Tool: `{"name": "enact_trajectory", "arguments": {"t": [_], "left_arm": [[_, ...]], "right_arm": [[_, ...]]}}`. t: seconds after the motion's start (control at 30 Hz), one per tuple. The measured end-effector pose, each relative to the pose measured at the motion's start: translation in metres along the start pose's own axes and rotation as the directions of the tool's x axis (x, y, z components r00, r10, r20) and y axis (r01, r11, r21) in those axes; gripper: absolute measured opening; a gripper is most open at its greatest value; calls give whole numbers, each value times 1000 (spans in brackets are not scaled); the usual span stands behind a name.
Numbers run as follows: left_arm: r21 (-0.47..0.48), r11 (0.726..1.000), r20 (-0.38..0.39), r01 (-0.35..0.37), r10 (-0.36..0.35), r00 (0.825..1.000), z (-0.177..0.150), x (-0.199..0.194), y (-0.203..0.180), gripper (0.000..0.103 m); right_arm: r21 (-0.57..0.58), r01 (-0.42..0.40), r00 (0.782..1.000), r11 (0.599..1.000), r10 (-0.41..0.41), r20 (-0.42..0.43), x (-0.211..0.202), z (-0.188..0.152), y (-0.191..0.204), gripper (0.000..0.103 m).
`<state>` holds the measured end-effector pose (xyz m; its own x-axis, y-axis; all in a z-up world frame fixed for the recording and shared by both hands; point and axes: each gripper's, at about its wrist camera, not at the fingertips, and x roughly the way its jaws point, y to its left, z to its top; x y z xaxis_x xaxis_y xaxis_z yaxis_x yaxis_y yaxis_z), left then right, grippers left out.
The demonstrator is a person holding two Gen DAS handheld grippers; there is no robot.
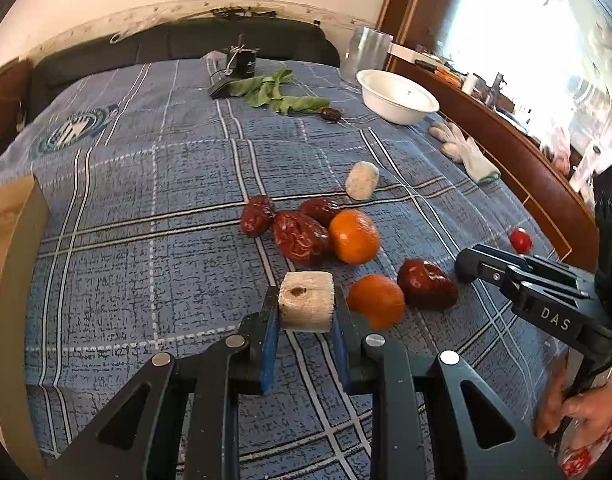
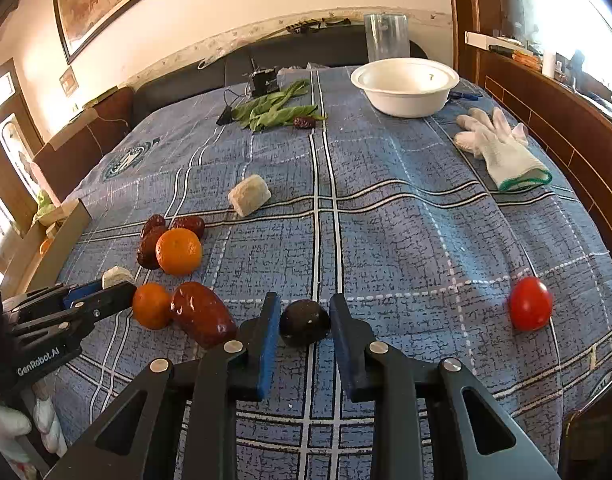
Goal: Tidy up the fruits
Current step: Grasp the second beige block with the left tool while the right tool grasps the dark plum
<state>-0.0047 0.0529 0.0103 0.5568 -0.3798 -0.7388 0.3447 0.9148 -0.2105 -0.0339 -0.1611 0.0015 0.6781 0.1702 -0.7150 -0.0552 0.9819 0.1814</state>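
Blue plaid tablecloth [image 2: 386, 208] across frame; white bowl [image 2: 404, 86] upper right. Mid-left: tangerine [image 2: 179, 251] against red dates [image 1: 300, 236]. Left gripper [image 1: 306, 312] clamped on pale cube [image 1: 306, 300]. Right gripper [image 2: 305, 320] part open, dark round fruit [image 2: 305, 322] between fingers, contact unclear.

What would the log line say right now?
left gripper: shut on pale block | right gripper: open around dark fruit
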Motion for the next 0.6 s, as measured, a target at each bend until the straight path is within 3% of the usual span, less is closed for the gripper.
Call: {"name": "enact_trajectory", "arguments": {"t": [0.13,0.27,0.4,0.6], "left_arm": [[-22,1000,-5,14,-14,1000,1,1,4,22],[-19,1000,-3,15,-15,1000,1,1,4,22],[-28,999,1,21,-21,1000,0,0,5,22],[-15,1000,23,10,-10,1000,-3,-6,3,22]], "right_arm": [[-19,-10,1000,1000,10,-2,0,0,3,26],[-31,5,999,1000,-6,-34,5,0,5,32],[-32,34,998,999,-35,-46,5,-2,4,25],[-44,54,998,998,-55,-12,-10,-8,13,24]]}}
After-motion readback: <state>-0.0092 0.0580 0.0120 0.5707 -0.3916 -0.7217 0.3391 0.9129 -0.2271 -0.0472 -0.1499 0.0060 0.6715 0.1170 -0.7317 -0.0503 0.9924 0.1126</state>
